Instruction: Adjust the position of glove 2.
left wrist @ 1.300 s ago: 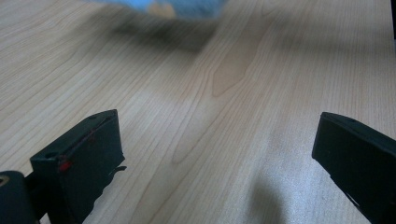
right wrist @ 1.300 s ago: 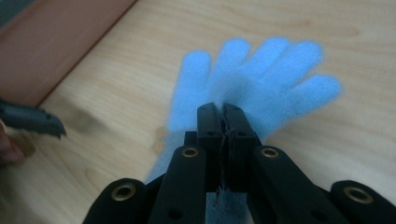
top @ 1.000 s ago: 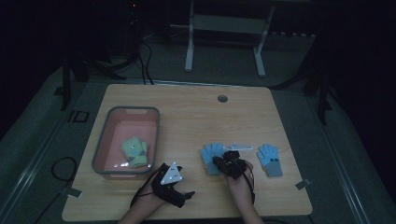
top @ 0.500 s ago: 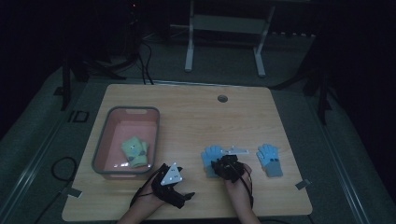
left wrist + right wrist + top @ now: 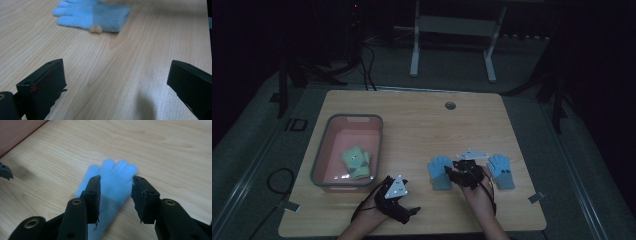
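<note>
Two blue gloves lie on the wooden table (image 5: 422, 125), the left glove (image 5: 439, 173) and the right glove (image 5: 502, 171). My right gripper (image 5: 451, 173) hovers between them, over the left glove's cuff. In the right gripper view its jaws (image 5: 116, 195) have just been opening and stand apart, with that glove (image 5: 115, 173) blurred below and between them, the pads clear of it. My left gripper (image 5: 404, 200) rests near the front edge, open and empty (image 5: 116, 75); it looks toward the same glove (image 5: 92, 15). A green glove (image 5: 356, 162) lies in the pink bin (image 5: 354, 119).
The grey-rimmed pink bin takes up the table's left side. A round cable hole (image 5: 450, 105) sits near the far edge. Beyond the table stand a white frame (image 5: 452, 30) and dark stands, with cables on the floor.
The right hand has lifted slightly over the left blue glove, which stays on the table. The left hand has kept still.
</note>
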Demonstrator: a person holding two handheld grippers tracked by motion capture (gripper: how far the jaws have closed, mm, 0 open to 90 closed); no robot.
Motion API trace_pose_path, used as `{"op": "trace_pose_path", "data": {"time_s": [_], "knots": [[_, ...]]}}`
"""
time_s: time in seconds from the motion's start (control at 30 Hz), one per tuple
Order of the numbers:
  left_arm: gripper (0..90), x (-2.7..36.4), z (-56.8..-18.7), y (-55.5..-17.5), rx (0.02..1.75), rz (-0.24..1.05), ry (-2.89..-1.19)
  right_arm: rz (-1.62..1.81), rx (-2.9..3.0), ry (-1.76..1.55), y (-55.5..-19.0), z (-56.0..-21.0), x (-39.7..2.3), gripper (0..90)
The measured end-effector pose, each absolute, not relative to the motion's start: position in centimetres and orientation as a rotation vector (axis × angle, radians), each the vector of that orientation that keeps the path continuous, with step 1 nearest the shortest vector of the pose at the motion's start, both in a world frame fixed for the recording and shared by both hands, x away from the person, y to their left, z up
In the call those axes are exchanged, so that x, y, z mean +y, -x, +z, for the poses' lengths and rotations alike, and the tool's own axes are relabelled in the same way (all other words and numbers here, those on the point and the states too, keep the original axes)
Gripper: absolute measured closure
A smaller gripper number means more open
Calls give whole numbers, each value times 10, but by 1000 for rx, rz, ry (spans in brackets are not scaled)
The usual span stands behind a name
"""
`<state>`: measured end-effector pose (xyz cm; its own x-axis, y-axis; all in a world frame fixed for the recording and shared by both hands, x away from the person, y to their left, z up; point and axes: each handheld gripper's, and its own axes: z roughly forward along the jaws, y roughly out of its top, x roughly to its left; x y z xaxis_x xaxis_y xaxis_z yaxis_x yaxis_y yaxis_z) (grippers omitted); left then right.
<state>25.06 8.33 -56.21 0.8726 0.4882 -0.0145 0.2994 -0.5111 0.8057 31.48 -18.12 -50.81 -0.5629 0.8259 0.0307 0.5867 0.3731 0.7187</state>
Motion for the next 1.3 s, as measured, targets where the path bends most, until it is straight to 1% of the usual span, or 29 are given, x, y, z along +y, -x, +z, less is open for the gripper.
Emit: {"op": "trace_pose_path", "data": {"time_s": [0.1, 0.13, 0.17, 0.27, 0.3, 0.37, 0.47, 0.5, 0.53, 0.57, 0.67, 0.87, 0.9, 1.0, 1.1, 1.3], "knots": [[20, 84, -562, -250, 573, 275, -2135, 981, 2299, -1209, -320, -499, -199, 595], [20, 84, -562, -250, 573, 275, -2135, 981, 2299, -1209, -320, -499, -199, 595], [20, 84, -562, -250, 575, 275, -2131, 954, 2283, -1205, -322, -493, -211, 608], [20, 84, -563, -250, 582, 276, -2128, 942, 2275, -1191, -324, -486, -230, 609], [20, 84, -563, -250, 582, 276, -2128, 942, 2275, -1191, -324, -486, -230, 609], [20, 84, -563, -250, 582, 280, -2129, 947, 2259, -1203, -326, -480, -251, 613], [20, 86, -564, -251, 589, 260, -2113, 951, 2228, -1231, -329, -477, -271, 613], [20, 86, -566, -252, 594, 245, -2113, 951, 2228, -1231, -329, -477, -271, 613], [20, 87, -567, -252, 599, 245, -2116, 947, 2211, -1260, -332, -478, -285, 612], [20, 87, -567, -252, 603, 242, -2117, 947, 2211, -1260, -332, -478, -285, 612], [20, 87, -567, -252, 607, 239, -2099, 935, 2226, -1242, -336, -480, -305, 618], [20, 86, -565, -251, 601, 248, -2114, 911, 2262, -1198, -340, -482, -328, 633], [20, 86, -564, -251, 599, 250, -2114, 904, 2279, -1196, -342, -486, -337, 646], [20, 86, -563, -250, 598, 259, -2116, 901, 2300, -1198, -343, -490, -344, 647], [20, 87, -562, -249, 605, 258, -2110, 867, 2325, -1222, -344, -503, -355, 655], [20, 86, -563, -249, 599, 264, -2120, 827, 2362, -1237, -341, -522, -360, 632]]}}
